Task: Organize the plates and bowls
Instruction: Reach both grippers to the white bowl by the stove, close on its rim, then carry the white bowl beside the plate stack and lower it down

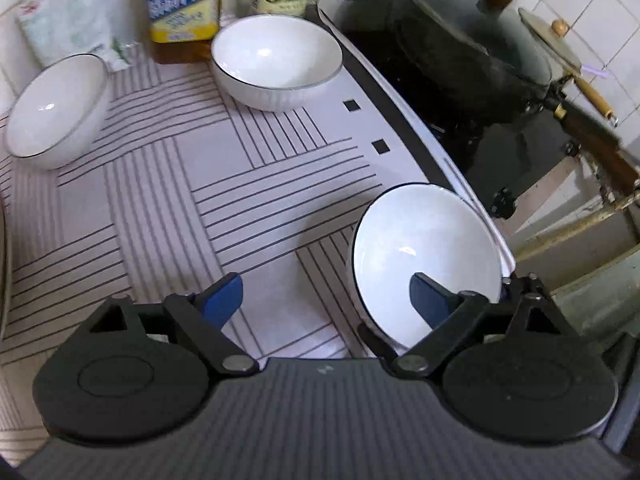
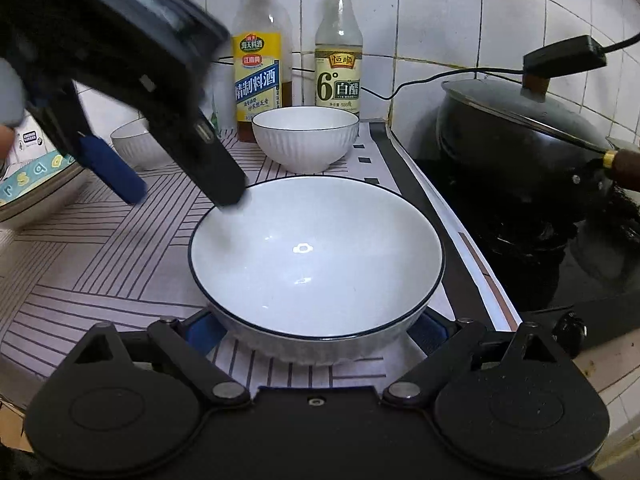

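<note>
Three white bowls with dark rims stand on the striped mat (image 1: pixel 168 200). The near bowl (image 2: pixel 316 256) sits between my right gripper's (image 2: pixel 316 330) spread blue fingers (image 2: pixel 202 330), which flank its base; I cannot tell if they touch it. It also shows in the left wrist view (image 1: pixel 424 256). My left gripper (image 1: pixel 326 300) is open and hovers over the mat, its right finger (image 1: pixel 428 300) over this bowl's inside. A second bowl (image 1: pixel 276 60) stands at the back by the bottles, also in the right wrist view (image 2: pixel 306 136). A third bowl (image 1: pixel 56 108) is at far left.
Two bottles (image 2: pixel 260 64) (image 2: pixel 338 56) stand against the tiled wall. A black lidded wok (image 2: pixel 520 132) sits on the stove to the right, its handle (image 1: pixel 600 148) pointing outward. A patterned pot (image 2: pixel 36 188) is at the left edge.
</note>
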### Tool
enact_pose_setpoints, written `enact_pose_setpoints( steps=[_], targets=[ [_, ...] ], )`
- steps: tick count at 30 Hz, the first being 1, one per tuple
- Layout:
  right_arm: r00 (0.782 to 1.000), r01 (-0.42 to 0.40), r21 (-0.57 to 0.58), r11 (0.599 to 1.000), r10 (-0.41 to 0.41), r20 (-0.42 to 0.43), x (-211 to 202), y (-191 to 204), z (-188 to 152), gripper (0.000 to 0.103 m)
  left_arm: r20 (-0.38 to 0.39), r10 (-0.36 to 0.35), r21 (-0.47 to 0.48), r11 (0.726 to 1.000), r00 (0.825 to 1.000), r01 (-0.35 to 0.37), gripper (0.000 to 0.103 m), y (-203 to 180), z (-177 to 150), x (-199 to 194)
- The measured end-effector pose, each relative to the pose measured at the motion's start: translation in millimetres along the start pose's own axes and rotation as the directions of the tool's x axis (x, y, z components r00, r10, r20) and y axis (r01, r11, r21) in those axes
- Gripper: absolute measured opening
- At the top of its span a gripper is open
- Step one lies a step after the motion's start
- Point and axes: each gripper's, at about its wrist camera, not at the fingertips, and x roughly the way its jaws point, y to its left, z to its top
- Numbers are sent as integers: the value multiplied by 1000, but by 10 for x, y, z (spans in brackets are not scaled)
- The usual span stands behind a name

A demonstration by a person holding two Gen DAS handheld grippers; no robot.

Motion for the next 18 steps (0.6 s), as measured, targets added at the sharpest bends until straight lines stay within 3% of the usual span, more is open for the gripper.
enact_pose_setpoints(
  steps=[4,10,12,18],
  targets=[
    [1000,-21,1,1000,20,11,-4,-26,-24,97,-41,-6,15,1000,999,6,43,-26,5,205],
    [1000,-27,-13,1000,28,9,-29,-10,-24,97,-44,-69,0,998,997,69,15,-16,-15,275],
    [1000,-27,-26,999,28,12,-14,-4,-14,96,-38,-67,15,998,997,68,11,-49,-26,259],
    [999,-40,-36,999,40,4,-64,34,1,96,-24,-35,31,999,999,35,10,-76,-94,153]
  ],
)
